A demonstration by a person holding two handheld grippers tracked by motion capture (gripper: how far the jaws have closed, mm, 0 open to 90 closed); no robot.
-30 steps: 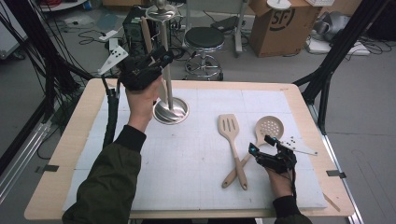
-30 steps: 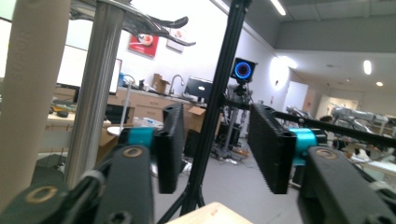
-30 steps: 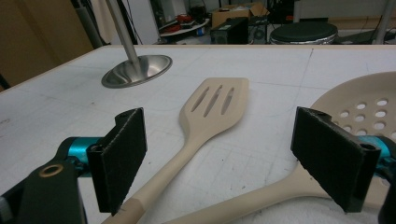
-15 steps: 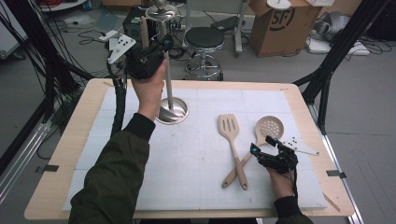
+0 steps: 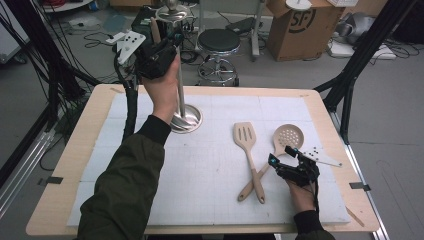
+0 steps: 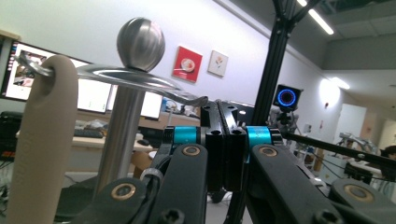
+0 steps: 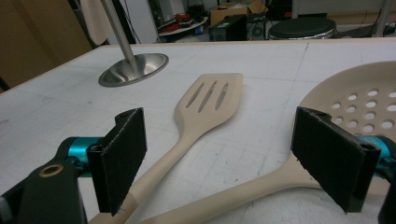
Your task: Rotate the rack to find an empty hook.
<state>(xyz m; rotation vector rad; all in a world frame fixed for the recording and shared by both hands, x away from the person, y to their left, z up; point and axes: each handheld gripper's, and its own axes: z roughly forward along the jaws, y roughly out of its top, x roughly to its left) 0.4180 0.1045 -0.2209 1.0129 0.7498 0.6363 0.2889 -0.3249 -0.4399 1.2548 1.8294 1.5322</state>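
While L gripper (image 6: 223, 140) pinched empty by steel rack (image 6: 122, 116), R gripper (image 7: 229, 163) wide over wooden spoon (image 7: 261, 182).

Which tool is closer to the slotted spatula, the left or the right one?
Right. The right tool sits open on the table beside the slotted spatula; the left tool is raised by the rack's top.

Beige spatula (image 5: 248, 150) (slotted), steel stand (image 5: 180, 90)
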